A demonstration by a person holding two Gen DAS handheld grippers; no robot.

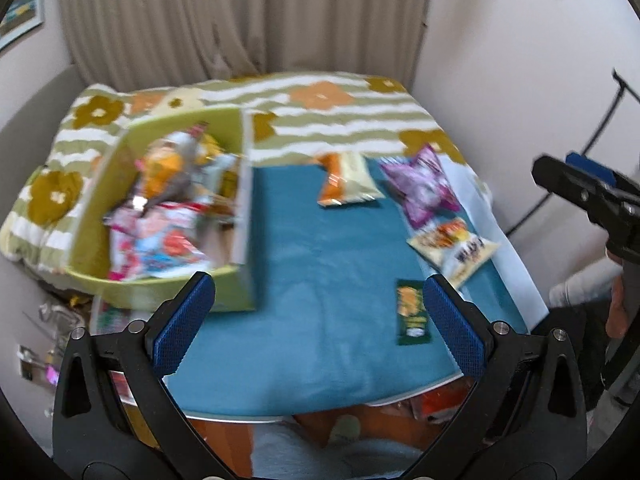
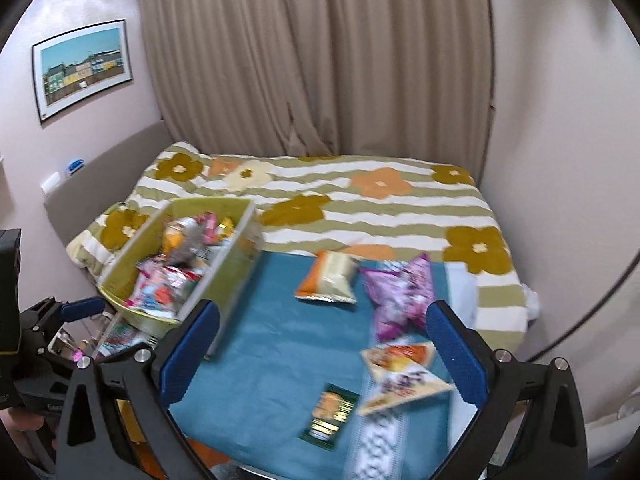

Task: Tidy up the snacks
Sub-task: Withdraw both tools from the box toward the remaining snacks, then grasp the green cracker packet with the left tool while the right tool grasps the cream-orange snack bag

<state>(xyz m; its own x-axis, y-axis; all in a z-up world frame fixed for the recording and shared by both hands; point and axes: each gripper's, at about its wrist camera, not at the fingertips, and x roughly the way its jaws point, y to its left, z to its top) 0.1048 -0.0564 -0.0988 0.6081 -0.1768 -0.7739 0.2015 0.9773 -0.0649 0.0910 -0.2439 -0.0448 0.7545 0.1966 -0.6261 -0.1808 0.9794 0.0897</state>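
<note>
A green box full of snack packets sits at the left of a teal cloth. Loose on the cloth lie an orange-and-cream bag, a purple bag, a cream-and-orange bag and a small dark green packet. My left gripper hangs open above the cloth's near edge, holding nothing. My right gripper is open too, over the near right packets. Each gripper shows at the other view's edge.
The cloth covers a small table set against a bed with a green-striped flowered cover. Beige curtains hang behind, a framed picture on the left wall. Clutter lies on the floor at the left. A person's hand is at the right.
</note>
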